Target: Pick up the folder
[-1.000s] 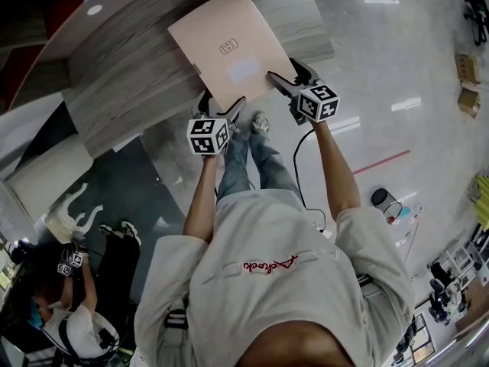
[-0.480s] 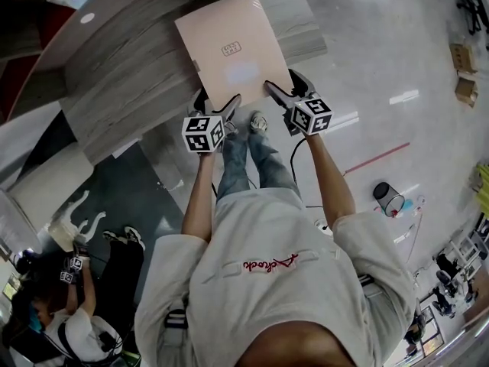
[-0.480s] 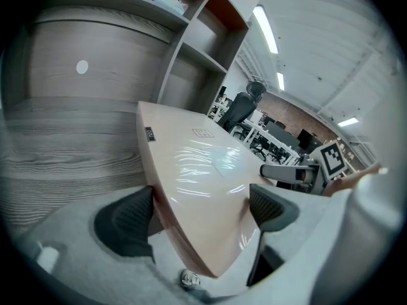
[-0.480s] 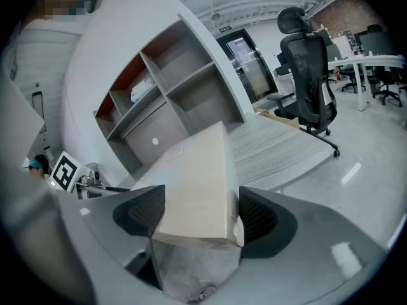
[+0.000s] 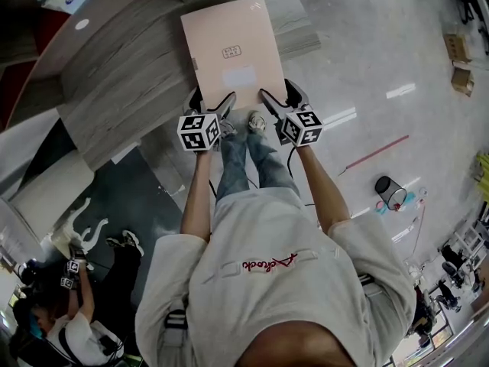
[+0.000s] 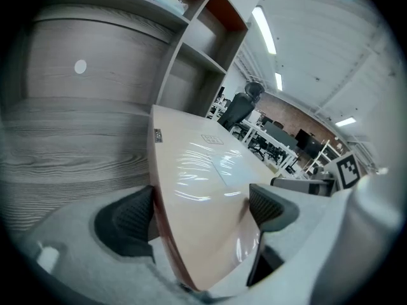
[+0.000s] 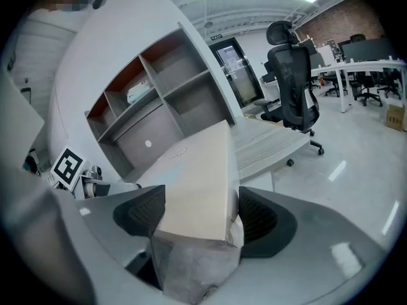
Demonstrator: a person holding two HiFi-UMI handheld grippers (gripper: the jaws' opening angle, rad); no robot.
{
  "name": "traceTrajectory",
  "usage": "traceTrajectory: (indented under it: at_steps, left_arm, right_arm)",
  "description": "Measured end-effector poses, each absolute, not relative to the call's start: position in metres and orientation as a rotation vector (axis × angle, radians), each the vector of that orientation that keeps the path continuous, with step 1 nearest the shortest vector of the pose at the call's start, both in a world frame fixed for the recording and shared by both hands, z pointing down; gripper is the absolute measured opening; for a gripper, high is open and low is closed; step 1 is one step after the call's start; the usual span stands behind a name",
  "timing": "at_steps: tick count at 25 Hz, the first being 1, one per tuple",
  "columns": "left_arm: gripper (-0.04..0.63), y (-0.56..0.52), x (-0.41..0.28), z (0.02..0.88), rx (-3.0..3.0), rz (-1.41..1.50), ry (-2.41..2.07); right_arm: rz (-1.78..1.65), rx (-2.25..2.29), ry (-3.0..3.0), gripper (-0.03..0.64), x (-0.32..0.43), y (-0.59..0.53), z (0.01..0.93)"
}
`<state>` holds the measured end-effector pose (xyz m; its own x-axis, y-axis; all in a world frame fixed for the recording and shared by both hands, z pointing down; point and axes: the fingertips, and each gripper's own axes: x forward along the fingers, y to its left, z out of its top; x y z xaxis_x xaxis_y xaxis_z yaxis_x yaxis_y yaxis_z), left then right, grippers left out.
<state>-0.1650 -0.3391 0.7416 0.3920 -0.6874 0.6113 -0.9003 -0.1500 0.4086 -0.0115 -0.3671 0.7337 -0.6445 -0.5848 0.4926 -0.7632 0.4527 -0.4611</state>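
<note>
A pale pink folder (image 5: 233, 52) lies flat on the grey wood counter (image 5: 122, 75), its near edge hanging over the counter's front. My left gripper (image 5: 212, 99) stands at the folder's near left corner. In the left gripper view the folder (image 6: 203, 170) runs between the two wide-apart pads (image 6: 124, 221), and the thin edge is clear of them, so this gripper (image 6: 200, 215) is open. My right gripper (image 5: 276, 92) is at the near right corner. In the right gripper view the folder (image 7: 197, 189) fills the gap of the wide-open gripper (image 7: 198, 215); no pressing shows.
Open shelves (image 7: 159, 107) rise behind the counter. A black office chair (image 7: 292, 75) stands on the shiny floor to the right. A small bin (image 5: 388, 195) sits on the floor at the right, and another person (image 5: 69, 319) with grippers is at lower left.
My right gripper has slid left toward the left one, onto the folder's near right corner. The left gripper has stayed at the near left corner.
</note>
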Motion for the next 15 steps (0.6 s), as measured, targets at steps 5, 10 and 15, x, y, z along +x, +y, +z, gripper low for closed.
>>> traceTrajectory:
  at_steps: [5,10,15]
  left_arm:
    - [0.485,-0.338,-0.165,0.741,1.918,0.366,-1.35]
    - [0.485,-0.337,-0.165,0.74,1.924,0.364,-1.344]
    - [0.479,-0.339,-0.169,0.74,1.933,0.352,-1.339]
  right_arm:
    - [0.982,1.194,-2.422,0.371,-0.011,-0.354,0.732]
    - [0.98,1.207,-2.414,0.371,-0.009,-0.349,0.732]
    - [0.868,1.171,-2.43,0.373,-0.014,-0.354,0.729]
